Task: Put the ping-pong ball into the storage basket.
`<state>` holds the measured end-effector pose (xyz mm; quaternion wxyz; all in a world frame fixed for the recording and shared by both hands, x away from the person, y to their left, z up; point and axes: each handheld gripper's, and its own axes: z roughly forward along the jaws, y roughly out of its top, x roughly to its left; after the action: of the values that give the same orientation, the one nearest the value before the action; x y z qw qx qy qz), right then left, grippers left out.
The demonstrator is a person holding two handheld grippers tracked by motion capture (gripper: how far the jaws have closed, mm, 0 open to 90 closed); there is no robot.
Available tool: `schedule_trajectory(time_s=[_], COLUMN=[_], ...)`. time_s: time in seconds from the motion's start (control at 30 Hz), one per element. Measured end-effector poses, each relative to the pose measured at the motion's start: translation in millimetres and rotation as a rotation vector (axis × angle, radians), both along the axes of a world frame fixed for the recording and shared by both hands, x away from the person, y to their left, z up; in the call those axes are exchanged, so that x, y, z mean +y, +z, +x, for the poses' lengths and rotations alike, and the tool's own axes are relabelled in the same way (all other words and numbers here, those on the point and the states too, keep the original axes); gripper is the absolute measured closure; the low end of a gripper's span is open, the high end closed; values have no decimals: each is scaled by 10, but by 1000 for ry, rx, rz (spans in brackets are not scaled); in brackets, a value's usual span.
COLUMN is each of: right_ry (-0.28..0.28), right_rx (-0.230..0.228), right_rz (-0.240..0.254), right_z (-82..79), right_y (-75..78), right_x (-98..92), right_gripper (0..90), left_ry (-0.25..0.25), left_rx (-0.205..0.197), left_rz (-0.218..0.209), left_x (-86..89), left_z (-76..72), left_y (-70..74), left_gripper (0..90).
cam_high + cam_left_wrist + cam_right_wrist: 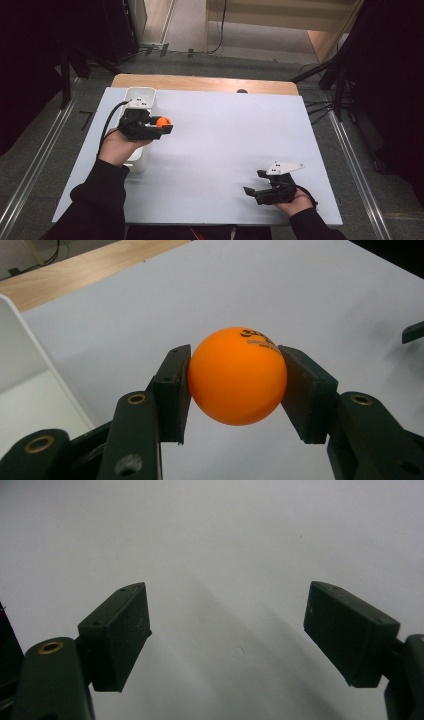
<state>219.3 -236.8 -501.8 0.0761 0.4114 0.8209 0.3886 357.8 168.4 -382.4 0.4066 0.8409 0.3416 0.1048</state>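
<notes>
An orange ping-pong ball (237,375) with dark print on top is clamped between the two black pads of my left gripper (235,385). In the high view the left gripper (162,125) holds that ball (162,121) above the white sheet, just right of a white box (141,96) at the table's left. My right gripper (252,182) rests low near the front right of the table, jaws spread wide with nothing between them. In the right gripper view its pads (120,630) frame bare white surface.
A white sheet (225,145) covers most of the wooden table (200,82). The white box is long and stands along the left side. Dark stands and cables surround the table on the floor.
</notes>
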Motion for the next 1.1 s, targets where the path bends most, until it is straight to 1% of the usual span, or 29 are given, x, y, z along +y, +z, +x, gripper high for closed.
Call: schedule_trajectory(time_s=[0.1, 0.17, 0.2, 0.53, 0.67, 0.87, 1.1], right_ry=[2, 2, 1, 4, 2, 2, 4], right_rx=[-1, -1, 0, 1, 0, 0, 1], right_rz=[-1, -1, 0, -2, -1, -1, -2], right_z=[0, 1, 0, 1, 1, 1, 1], right_y=[0, -1, -1, 0, -1, -1, 0], right_x=[-1, -1, 0, -2, -1, -1, -2], right_gripper=[174, 174, 174, 174, 174, 174, 174], left_ry=[11, 27, 37, 89, 109, 159, 189], left_rx=[-3, -5, 1, -18, -20, -29, -33], left_rz=[8, 10, 3, 13, 10, 8, 5], left_x=[20, 30, 33, 116, 145, 184, 236], left_z=[8, 15, 17, 62, 71, 85, 108], left_y=[4, 4, 5, -5, -7, -8, -19], left_gripper=[502, 502, 502, 502, 502, 502, 502])
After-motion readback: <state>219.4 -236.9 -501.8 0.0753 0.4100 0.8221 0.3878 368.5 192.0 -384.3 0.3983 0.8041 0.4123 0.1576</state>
